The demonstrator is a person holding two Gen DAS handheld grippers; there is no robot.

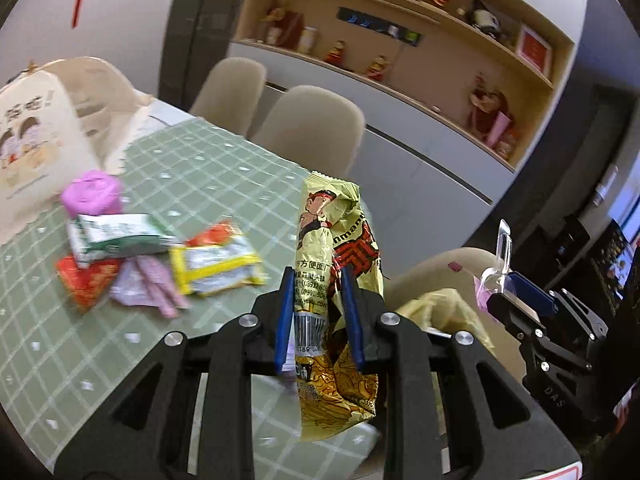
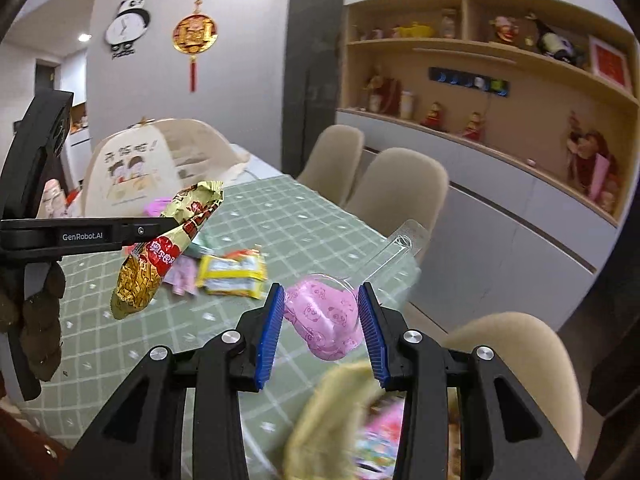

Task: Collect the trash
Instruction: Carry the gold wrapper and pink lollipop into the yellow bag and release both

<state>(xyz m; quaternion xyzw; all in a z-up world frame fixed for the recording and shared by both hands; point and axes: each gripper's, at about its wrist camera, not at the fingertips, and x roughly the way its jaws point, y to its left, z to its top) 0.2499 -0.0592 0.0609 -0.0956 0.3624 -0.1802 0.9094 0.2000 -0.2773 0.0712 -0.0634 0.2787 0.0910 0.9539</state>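
**Above tabletop: both hands loaded**

Left wrist view: left hand-held gripper (image 1: 316, 312) clamped on a yellow noodle wrapper (image 1: 334, 280), held mid-body above the green tabletop (image 1: 192, 184). Crinkly film, light, floppy — ends droop; grip near the middle is right. More wrappers (image 1: 160, 256) lie piled further in.

Right wrist view: right hand-held gripper (image 2: 322, 328) pinches a pink pouch with clear plastic spout (image 2: 324, 320) at its belly. Soft, slick — could slip. Blurred open bag (image 2: 344, 420) sits below, likely the trash target.
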